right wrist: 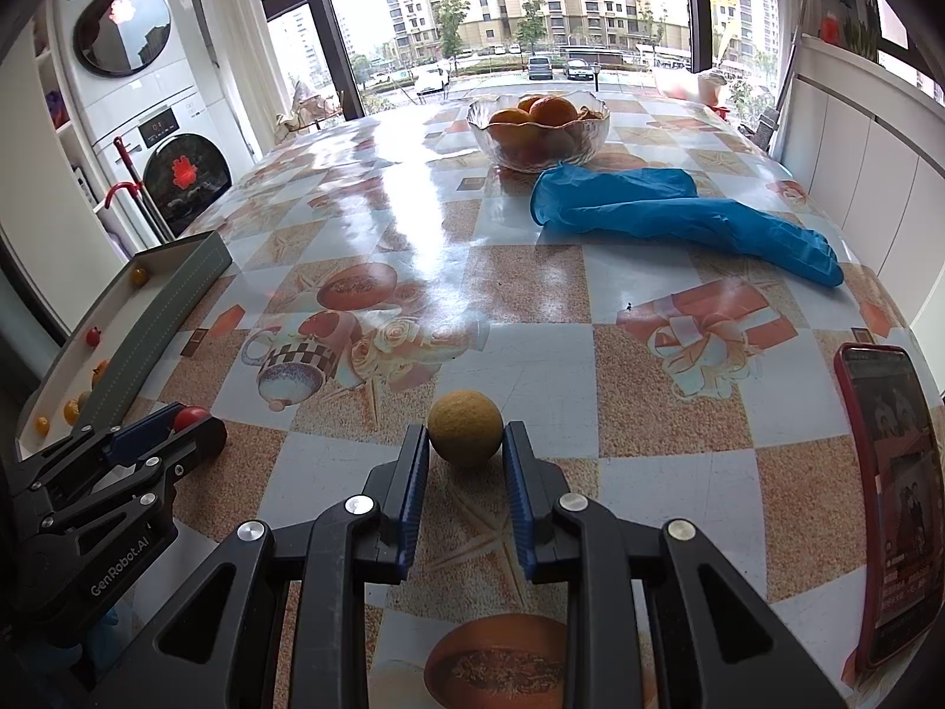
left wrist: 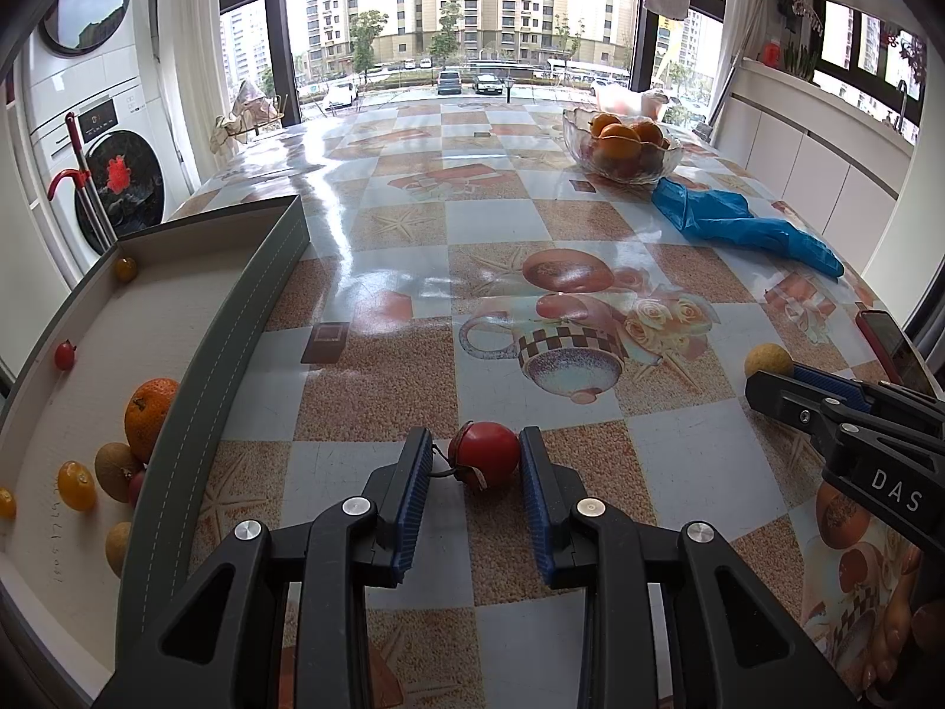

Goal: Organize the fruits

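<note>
Fruit sits between the pads of both tools as we read this moment: our left tool (left wrist: 475,455) is narrowed around a small red tomato (left wrist: 485,452) with a stem, and our right tool (right wrist: 465,443) is narrowed around a round tan fruit (right wrist: 465,435), perhaps a longan. Each fruit rests on the patterned counter (left wrist: 413,307), and the blue pads appear to touch or nearly touch its sides; we judge both grips as closed on the fruit, though the tomato's left side shows a slight gap where its stem pokes out. Just to the left of the left tool stands the grey tray (left wrist: 236,331), already carrying an orange (left wrist: 149,416), several small yellow and red tomatoes and a few tan fruits. Farther back sit a glass bowl (left wrist: 620,174) of oranges and a crumpled blue glove (left wrist: 744,227), and a red phone (right wrist: 892,490) lies at the right edge. We take the step in hand to be the pick-up of the last loose fruits. The next move, as we see it, calls for lifting each one clear of the counter, carrying it over the tray's raised wall and letting go gently, since round fruit will roll.
</note>
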Demonstrator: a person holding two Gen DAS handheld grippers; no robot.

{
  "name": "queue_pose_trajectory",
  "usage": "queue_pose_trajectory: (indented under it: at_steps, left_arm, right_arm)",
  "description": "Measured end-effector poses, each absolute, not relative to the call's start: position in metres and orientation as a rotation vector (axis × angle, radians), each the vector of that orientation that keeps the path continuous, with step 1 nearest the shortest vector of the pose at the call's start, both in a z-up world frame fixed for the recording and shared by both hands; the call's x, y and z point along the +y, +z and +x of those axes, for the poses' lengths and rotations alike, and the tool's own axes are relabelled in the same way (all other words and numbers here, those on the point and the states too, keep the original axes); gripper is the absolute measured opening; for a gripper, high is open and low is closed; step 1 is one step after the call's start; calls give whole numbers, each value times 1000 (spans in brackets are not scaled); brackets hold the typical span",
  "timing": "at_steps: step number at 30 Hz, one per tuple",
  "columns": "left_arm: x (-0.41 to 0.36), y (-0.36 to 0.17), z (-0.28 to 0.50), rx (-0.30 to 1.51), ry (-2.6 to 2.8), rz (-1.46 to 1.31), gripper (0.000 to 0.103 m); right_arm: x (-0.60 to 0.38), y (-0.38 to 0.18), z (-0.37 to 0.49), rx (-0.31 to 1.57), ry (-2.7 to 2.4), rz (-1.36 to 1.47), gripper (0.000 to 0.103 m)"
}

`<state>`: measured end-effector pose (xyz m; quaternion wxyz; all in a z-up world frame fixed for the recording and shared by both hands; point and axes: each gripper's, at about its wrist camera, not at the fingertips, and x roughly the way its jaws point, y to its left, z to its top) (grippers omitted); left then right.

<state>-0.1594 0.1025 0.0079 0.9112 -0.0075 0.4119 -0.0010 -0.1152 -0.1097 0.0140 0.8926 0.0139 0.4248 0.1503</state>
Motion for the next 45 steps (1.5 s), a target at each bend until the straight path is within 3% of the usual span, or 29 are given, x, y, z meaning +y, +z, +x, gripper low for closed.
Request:
queue_pose_trajectory:
  at_steps: [38, 45]
  left_arm:
    - [126, 33, -168, 886, -76, -108, 31]
    - [126, 12, -162, 942, -71, -104, 31]
  right_arm:
    - [-77, 37, -117, 924, 368, 80, 28]
    - [-70, 33, -128, 931, 366, 70, 28]
